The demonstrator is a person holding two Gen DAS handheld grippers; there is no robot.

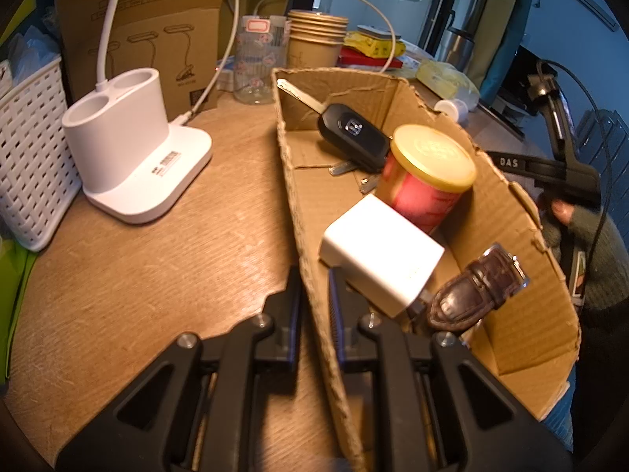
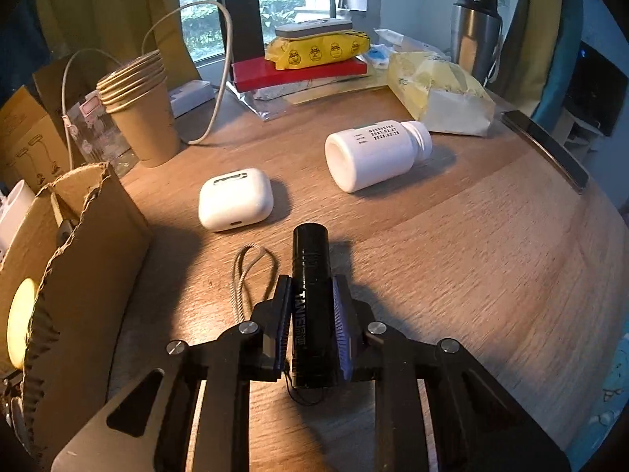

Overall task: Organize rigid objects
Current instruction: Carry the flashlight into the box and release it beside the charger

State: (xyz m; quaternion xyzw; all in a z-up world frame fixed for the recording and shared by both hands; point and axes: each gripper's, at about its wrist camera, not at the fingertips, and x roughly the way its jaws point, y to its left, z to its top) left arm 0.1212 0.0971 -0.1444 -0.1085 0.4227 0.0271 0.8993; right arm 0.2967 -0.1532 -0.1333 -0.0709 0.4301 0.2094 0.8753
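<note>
My left gripper (image 1: 314, 279) is shut on the near wall of the torn cardboard box (image 1: 310, 236). In the box lie a black car key (image 1: 350, 133), a red can with a yellow lid (image 1: 426, 175), a white charger (image 1: 381, 253) and a brown leather watch strap (image 1: 475, 287). My right gripper (image 2: 312, 287) is shut on a black flashlight (image 2: 312, 303) with a grey lanyard (image 2: 247, 275), low over the wooden table (image 2: 471, 255). A white earbud case (image 2: 235, 198) and a white pill bottle (image 2: 377, 153) on its side lie beyond it. The box (image 2: 78, 259) stands to the left.
A white lamp base (image 1: 133, 149) and a white woven basket (image 1: 27, 157) stand left of the box. Stacked paper cups (image 2: 137, 110), a cable, a red box under a yellow pack (image 2: 318, 49), a yellow bag (image 2: 436, 86) and a phone (image 2: 546, 149) line the table's far side.
</note>
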